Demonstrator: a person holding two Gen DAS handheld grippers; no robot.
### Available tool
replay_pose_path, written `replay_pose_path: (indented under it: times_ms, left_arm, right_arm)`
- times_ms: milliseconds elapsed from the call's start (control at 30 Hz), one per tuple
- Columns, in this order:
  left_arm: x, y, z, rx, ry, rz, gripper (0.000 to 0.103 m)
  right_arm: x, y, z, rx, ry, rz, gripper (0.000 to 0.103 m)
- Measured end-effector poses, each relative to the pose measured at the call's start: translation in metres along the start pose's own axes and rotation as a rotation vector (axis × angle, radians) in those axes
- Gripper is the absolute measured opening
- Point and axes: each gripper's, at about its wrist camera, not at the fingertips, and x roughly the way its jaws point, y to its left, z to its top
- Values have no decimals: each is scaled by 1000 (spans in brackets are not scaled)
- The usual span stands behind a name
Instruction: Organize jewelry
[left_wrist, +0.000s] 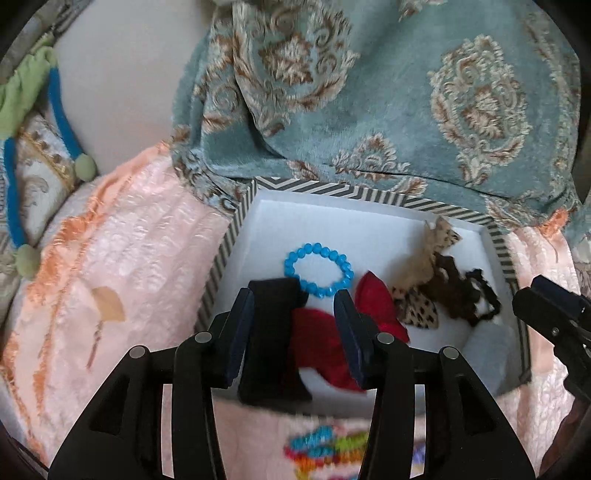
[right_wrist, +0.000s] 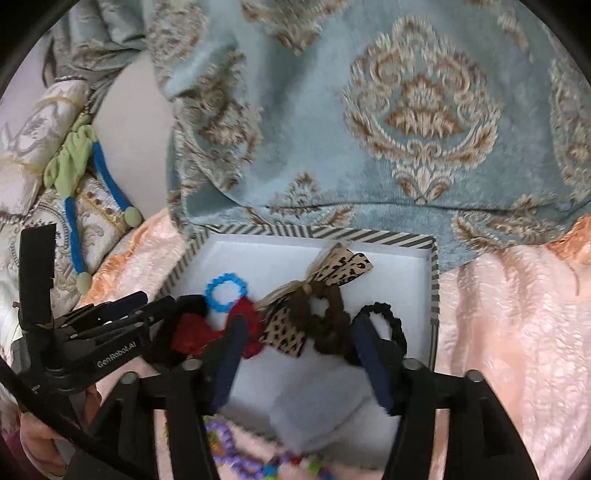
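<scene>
A box with a striped rim and a white floor lies on a pink blanket. In it are a blue bead bracelet, a red bow, a leopard-print bow, a brown scrunchie and a black hair tie. My left gripper is open over the box's near left; a broad black band lies between its fingers against the left one. My right gripper is open above the leopard bow and scrunchie, holding nothing.
A teal patterned cushion rises right behind the box. Pink blanket spreads to both sides. A blue and green cord lies far left. Colourful beads lie before the box. A hand shows lower left.
</scene>
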Motion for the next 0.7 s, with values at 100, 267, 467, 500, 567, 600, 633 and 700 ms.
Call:
replay_pose_path:
  times_ms: [100, 267, 467, 500, 567, 600, 633, 700]
  left_arm:
    - [-26, -1, -12, 2, -32, 10, 45]
    - [-66, -3, -36, 5, -84, 34, 45]
    - [-106, 0, -64, -16, -134, 65, 45]
    - [-109, 1, -67, -21, -137, 66, 45]
    - [-120, 2, -76, -31, -147, 68, 45]
    - [-124, 2, -79, -36, -153, 72, 45]
    - [-130, 3, -84, -42, -158, 76, 45]
    - [-137, 3, -90, -50, -160, 76, 45]
  right_arm:
    - [-22, 14, -9, -25, -31, -19, 62]
    - [-61, 32, -27, -25, -85, -39, 66]
    - [-88, 49, -50, -24, -105, -52, 68]
    - [-93, 51, -54, -17, -109, -55, 68]
    - [-99, 53, -60, -9, -110, -55, 68]
    - [-102, 54, -64, -4, -110, -54, 68]
    - [-105, 55, -66, 0, -110, -56, 68]
    - [-110, 56, -71, 9, -113, -63, 69]
